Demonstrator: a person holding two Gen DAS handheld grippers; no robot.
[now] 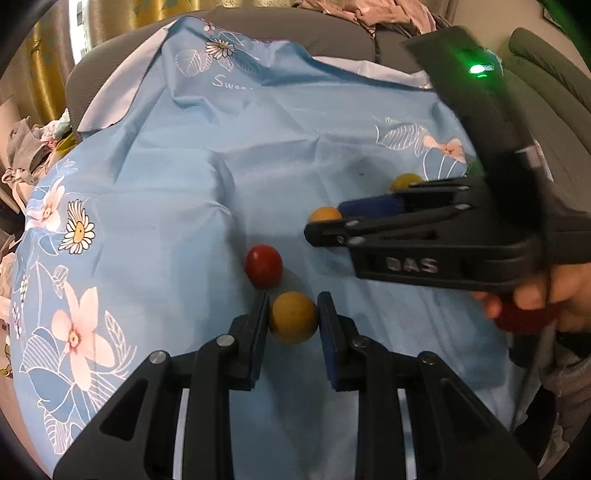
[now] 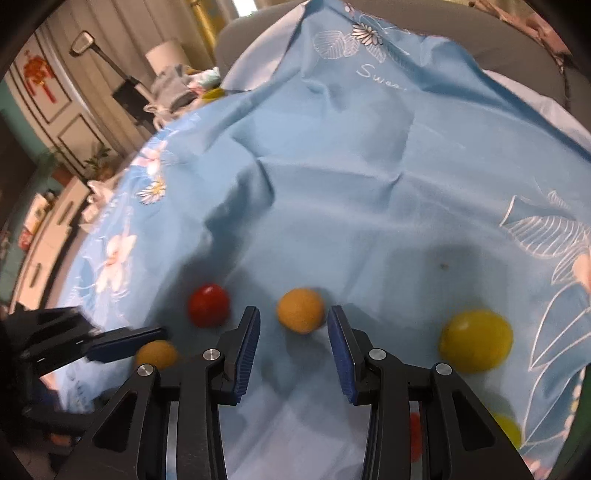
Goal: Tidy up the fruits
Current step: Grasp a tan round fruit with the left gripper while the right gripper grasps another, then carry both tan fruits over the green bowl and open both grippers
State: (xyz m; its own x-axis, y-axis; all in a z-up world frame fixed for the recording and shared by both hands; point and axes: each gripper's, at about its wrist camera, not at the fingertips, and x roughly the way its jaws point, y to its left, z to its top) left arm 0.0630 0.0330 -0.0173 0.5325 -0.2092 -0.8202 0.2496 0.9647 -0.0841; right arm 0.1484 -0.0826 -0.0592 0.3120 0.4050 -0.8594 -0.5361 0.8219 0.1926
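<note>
Small round fruits lie on a blue floral cloth [image 1: 207, 192]. My left gripper [image 1: 292, 317] is shut on an orange fruit [image 1: 293, 318], which rests on the cloth; it also shows in the right wrist view [image 2: 157, 355]. A red fruit [image 1: 264, 265] lies just beyond it. My right gripper [image 2: 292, 328] is open, low over the cloth, with a second orange fruit [image 2: 301, 311] just ahead of its fingertips. The red fruit [image 2: 208, 304] is to its left and a yellow fruit [image 2: 476, 340] to its right. In the left wrist view the right gripper [image 1: 325, 225] comes in from the right.
More fruits, one red [image 2: 415, 441] and one yellow [image 2: 509, 430], lie under the right gripper's body. The cloth [image 2: 369, 184] covers a grey sofa [image 1: 332, 40]. Clothes [image 1: 369, 14] are piled behind it. Room furniture [image 2: 55, 221] stands to the left.
</note>
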